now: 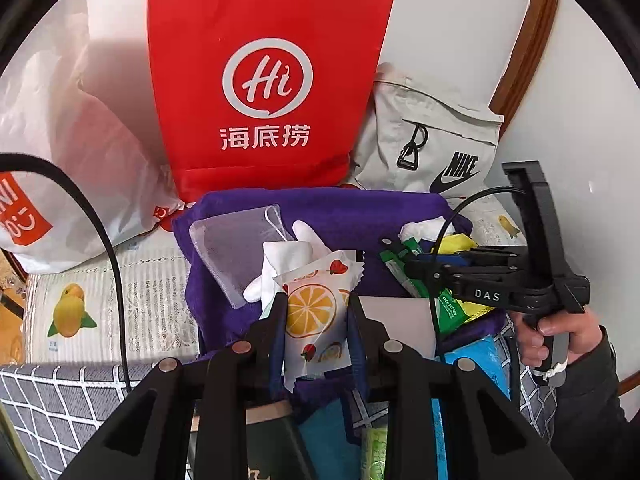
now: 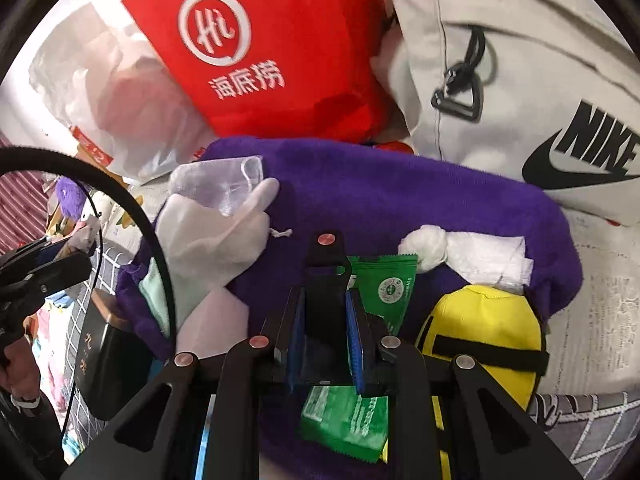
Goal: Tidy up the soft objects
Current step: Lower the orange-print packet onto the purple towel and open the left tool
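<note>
My left gripper [image 1: 318, 312] is shut on a white snack packet [image 1: 316, 304] printed with an orange slice, held above a purple towel [image 1: 340, 208]. On the towel lie a mesh pouch [image 1: 236, 248], a white glove [image 1: 280, 264], a green packet [image 2: 390, 284], a white cloth wad [image 2: 460, 248] and a yellow pouch [image 2: 480, 332]. My right gripper [image 2: 326, 312] hangs over the green packet, shut on a flat black piece with a metal stud [image 2: 326, 264]. In the left wrist view the right gripper [image 1: 404, 258] comes in from the right, held by a hand [image 1: 560, 332].
Behind the towel stand a red bag [image 1: 264, 80], a grey Nike bag [image 1: 440, 140] and a white plastic bag [image 1: 60, 140]. A dark box [image 2: 104, 356] sits at the towel's left edge. A lemon-print cloth [image 1: 100, 312] and a checked cover [image 1: 60, 400] lie underneath.
</note>
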`<state>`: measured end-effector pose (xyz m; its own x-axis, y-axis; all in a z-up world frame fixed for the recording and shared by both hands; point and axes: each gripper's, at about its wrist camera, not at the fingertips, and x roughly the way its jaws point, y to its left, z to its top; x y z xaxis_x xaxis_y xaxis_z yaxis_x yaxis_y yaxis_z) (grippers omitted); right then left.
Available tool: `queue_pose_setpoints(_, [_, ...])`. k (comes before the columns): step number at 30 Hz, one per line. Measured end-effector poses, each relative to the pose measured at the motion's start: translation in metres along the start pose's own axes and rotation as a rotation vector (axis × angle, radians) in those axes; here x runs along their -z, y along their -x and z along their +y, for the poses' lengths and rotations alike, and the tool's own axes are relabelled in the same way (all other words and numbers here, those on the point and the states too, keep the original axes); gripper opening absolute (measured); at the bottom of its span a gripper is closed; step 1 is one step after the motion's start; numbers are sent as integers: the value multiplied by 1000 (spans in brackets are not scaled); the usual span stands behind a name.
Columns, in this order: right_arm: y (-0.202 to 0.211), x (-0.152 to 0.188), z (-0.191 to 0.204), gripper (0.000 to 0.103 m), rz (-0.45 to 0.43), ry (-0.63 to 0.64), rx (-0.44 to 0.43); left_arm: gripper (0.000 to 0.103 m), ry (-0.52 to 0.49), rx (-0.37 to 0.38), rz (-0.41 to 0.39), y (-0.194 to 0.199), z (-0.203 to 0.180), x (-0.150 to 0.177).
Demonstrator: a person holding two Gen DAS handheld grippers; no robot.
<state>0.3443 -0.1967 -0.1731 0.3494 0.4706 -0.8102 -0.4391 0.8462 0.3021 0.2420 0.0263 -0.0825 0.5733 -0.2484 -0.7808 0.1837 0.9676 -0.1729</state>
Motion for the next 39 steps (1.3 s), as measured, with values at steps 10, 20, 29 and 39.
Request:
queue_pose_setpoints(10, [-3,-2,-8,37,39,-27,-60,26,-11,39,40,-20,-5,-6])
queue_pose_setpoints(20, [66,9,7,49,-87,-1,-7,26,-41,83,98,-42,-22,-23])
queue_pose_setpoints(29, [128,56,-5,54,-155,-17,91,31,-50,51,189,-85,-38,-34])
queue_pose_setpoints(39, [144,102,-35,54,-130,-110,142,67,-32,29,204,-99,-40,-36])
